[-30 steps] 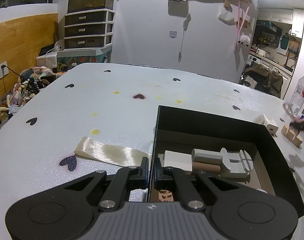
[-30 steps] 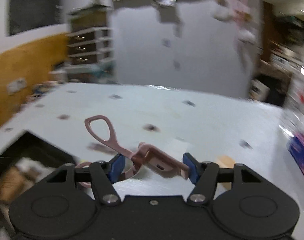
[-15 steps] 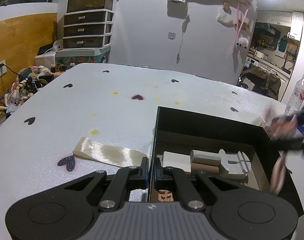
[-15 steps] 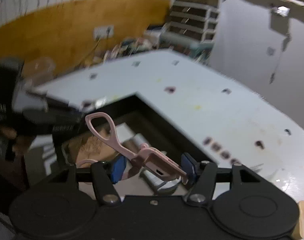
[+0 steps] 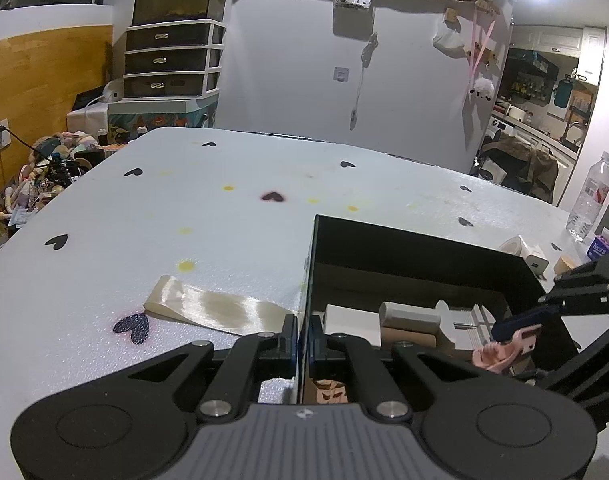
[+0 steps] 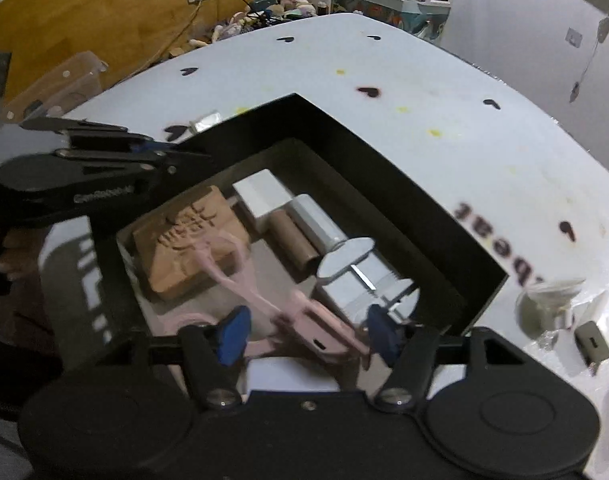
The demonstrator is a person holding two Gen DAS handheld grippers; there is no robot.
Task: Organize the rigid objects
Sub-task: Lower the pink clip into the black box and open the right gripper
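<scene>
Box [image 6: 388, 168]: black, open-topped, on a white table [image 5: 232, 216] printed with dark hearts and spotted yellow. Left gripper [image 5: 302, 334] clamps the box's near-left wall, fingers pressed together on the thin rim, one inside and one outside.

Contents, seen from the right wrist:
- carved wooden block [image 6: 184, 248], lying flat at the left end;
- white block [image 6: 260, 196], beyond the wooden one;
- brown tube [image 6: 288, 240] and grey cylinder [image 6: 316, 220], side by side, touching;
- white-and-grey ridged piece [image 6: 356, 268], just right of the cylinder.

Eyelash curler [image 6: 288, 316]: pink, blurred, over the box interior between the right gripper's [image 6: 304, 336] blue pads [image 6: 232, 334]. Jaws are opening; the pads stand clear of the curler on both sides, so it is no longer pinched. Its loop handle reaches toward the wooden block. Whether it already rests on the box floor cannot be told.

Outside the box:
- cream ribbon [image 5: 216, 306], flat on the table left of the box, one end running under the left gripper;
- white adapter [image 6: 592, 340] and crumpled clear wrap [image 6: 548, 304], on the table right of the box;
- water bottle [image 5: 590, 196], upright at the table's far right edge.
</scene>
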